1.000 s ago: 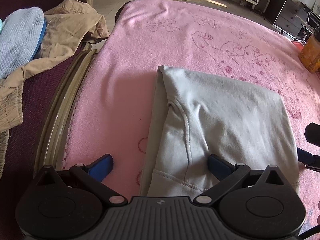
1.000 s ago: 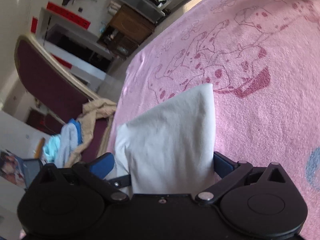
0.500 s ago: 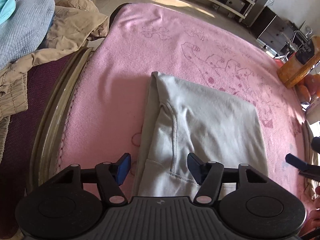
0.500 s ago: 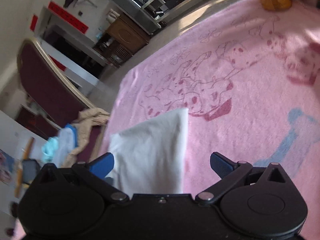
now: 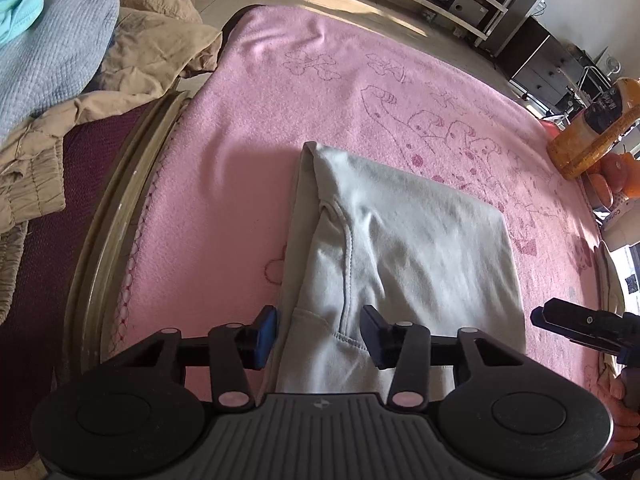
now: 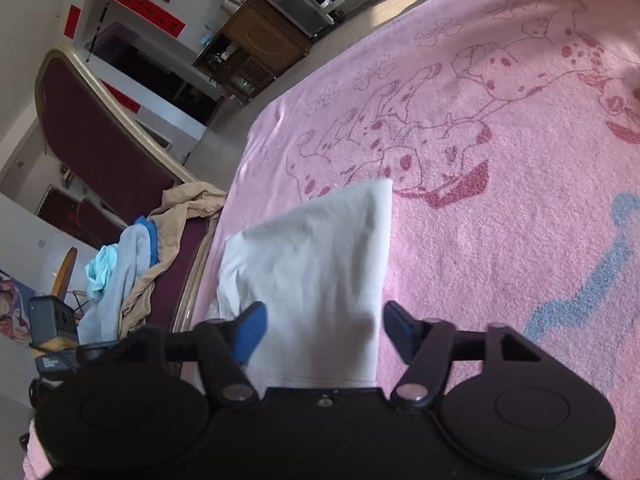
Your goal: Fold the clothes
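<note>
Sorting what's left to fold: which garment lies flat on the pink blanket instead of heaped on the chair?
The pale grey garment, folded flat on the pink blanket. The tan, light blue and turquoise pieces lie crumpled on the maroon chair.

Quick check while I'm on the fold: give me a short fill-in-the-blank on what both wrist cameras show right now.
1. The light grey garment lies on a blanket whose colour is ____.
2. The heap of unfolded clothes rests on a ____.
3. In the left wrist view, the left gripper straddles the garment's ____ edge.

Missing words: pink; chair; near
</note>
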Available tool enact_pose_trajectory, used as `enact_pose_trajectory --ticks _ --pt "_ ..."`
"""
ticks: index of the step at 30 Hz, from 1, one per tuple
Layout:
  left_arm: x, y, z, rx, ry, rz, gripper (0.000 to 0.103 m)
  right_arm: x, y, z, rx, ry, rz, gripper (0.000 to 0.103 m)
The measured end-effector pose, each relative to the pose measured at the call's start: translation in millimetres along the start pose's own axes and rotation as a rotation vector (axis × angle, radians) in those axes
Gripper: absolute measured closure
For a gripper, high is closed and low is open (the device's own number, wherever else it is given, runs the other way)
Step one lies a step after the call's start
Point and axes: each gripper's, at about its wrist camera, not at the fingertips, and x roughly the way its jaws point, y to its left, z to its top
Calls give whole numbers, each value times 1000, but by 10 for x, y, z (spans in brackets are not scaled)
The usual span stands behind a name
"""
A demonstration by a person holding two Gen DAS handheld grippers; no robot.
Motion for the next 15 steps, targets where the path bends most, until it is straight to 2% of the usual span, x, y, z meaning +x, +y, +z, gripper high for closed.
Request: enact_pose_trajectory --ticks 4,8,10,12,15 --pt "-28 45 -34 1 13 40 59 25 -63 -20 59 16 21 53" --pt "27 2 -27 26 51 -7 58 66 -168 12 115 31 49 53" --pt "57 -28 -31 45 70 11 57 103 -224 25 136 44 44 55" --pt "80 -26 -28 49 83 21 52 122 -272 24 137 51 19 56" --pt "109 12 16 29 92 9 53 158 -339 25 161 66 40 64"
